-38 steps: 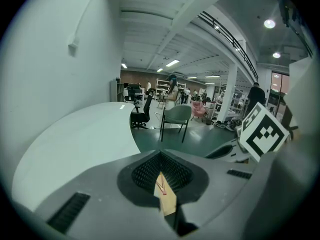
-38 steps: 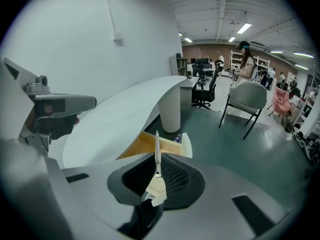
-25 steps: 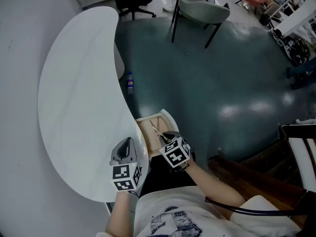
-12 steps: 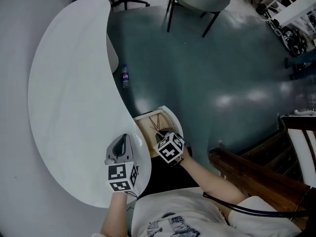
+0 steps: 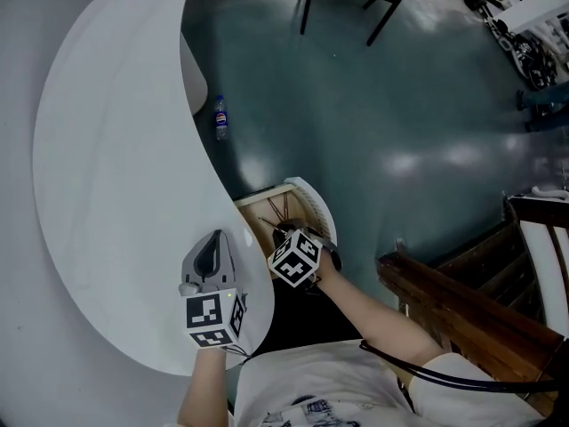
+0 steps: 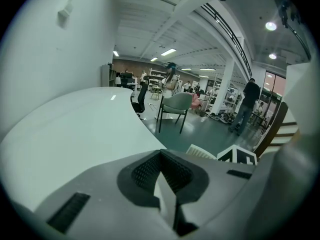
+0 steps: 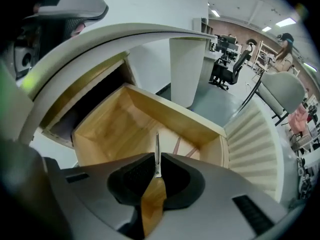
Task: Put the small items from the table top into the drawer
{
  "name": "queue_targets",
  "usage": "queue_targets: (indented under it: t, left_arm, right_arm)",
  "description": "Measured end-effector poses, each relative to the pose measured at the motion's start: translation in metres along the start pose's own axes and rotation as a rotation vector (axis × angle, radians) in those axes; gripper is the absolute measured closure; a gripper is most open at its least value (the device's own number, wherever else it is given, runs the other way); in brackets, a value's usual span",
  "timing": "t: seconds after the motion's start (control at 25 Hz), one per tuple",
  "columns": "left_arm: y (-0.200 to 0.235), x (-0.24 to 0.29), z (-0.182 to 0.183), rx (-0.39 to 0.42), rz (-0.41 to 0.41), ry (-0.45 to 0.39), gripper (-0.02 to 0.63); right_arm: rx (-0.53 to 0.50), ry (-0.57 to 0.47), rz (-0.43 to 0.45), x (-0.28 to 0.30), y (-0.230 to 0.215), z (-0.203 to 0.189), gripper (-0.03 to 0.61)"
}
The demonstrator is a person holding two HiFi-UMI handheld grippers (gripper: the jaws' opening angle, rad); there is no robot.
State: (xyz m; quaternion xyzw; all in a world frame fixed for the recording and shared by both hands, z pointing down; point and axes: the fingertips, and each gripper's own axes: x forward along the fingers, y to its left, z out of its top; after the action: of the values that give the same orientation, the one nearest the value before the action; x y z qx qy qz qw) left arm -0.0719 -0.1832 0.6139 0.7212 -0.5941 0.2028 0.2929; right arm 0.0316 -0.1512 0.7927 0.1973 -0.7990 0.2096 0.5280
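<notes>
Right gripper view looks straight along the right gripper, whose two jaws are pinched on the near end of a slim silver stick. The stick's long axis runs along the line of the jaws, and its free end points straight ahead, away from the gripper and toward the far wall of the open wooden drawer. It hangs in the air above the drawer's bare floor and touches neither the floor nor a wall. Two thin pinkish sticks already lie on the drawer floor near the far right corner, slanted and close together. The drawer's ribbed white front curves along the right. In the head view the right gripper reaches over the drawer, which stands pulled out from under the edge of the curved white table; the silver stick is too small there to pick out. The left gripper rests over the table edge just beside the drawer. In the left gripper view its jaws are pressed together at the tips with nothing between them, above the table top. A bottle lies on the floor beyond the drawer.
</notes>
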Motion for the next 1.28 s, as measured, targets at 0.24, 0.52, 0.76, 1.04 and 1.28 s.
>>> queue_targets:
  t: [0.24, 0.52, 0.76, 1.04, 1.28]
  left_arm:
    - [-0.001, 0.003, -0.005, 0.022, -0.008, 0.014, 0.591]
    - [-0.004, 0.006, 0.001, 0.016, -0.014, -0.018, 0.591]
    - [-0.004, 0.005, -0.002, 0.007, -0.01, -0.02, 0.591]
    - [0.001, 0.001, -0.001, 0.014, -0.004, -0.024, 0.591]
    - [0.002, 0.003, -0.003, 0.003, 0.0, -0.025, 0.591]
  right_arm:
    - [0.044, 0.115, -0.005, 0.016, -0.007, -0.016, 0.525]
    - [0.073, 0.159, -0.012, 0.018, -0.013, -0.02, 0.525]
    - [0.092, 0.165, -0.045, 0.02, -0.018, -0.02, 0.525]
    - [0.091, 0.163, -0.062, 0.019, -0.019, -0.022, 0.525]
    - [0.115, 0.164, -0.061, 0.021, -0.022, -0.022, 0.525]
